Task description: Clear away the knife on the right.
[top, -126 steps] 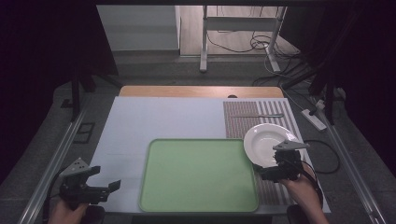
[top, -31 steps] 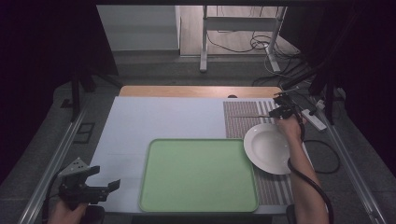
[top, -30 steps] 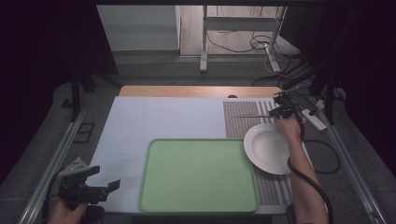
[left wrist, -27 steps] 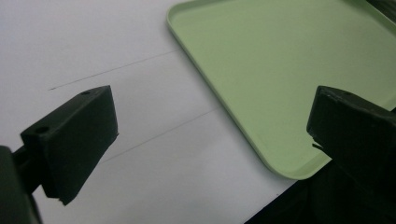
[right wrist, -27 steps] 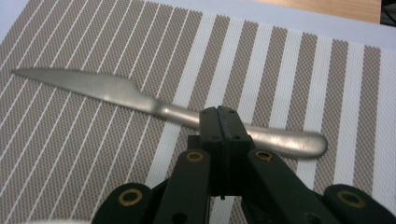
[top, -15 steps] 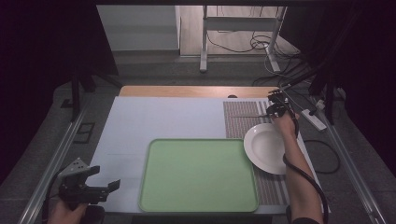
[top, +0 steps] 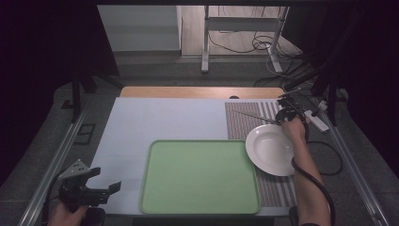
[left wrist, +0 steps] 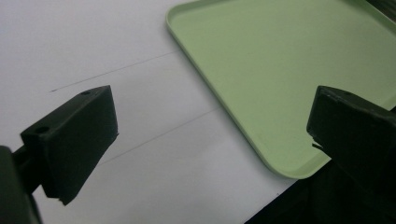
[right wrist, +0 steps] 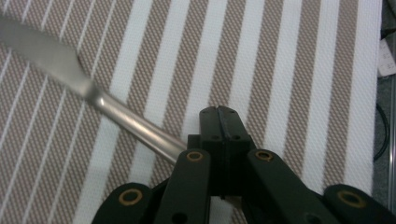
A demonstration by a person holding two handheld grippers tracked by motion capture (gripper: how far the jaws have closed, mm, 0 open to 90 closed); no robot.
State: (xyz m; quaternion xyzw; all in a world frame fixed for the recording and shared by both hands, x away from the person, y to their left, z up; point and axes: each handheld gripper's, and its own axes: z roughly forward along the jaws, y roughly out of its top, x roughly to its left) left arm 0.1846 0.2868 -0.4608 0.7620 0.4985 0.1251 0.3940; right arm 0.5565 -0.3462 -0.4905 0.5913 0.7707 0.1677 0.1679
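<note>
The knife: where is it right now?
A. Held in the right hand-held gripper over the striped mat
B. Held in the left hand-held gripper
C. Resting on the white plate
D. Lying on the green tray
A. The right hand-held gripper is shut on the knife handle, its blade out over the striped mat.

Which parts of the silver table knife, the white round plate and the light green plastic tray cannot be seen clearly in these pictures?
- Silver table knife: in the right gripper view its handle end is hidden under the shut right gripper; the blade tip is cut off by the left edge and blurred.
- White round plate: in the high view the person's forearm covers its right rim.
- Light green plastic tray: in the left gripper view the frame edges and the right jaw cut it off.
</note>
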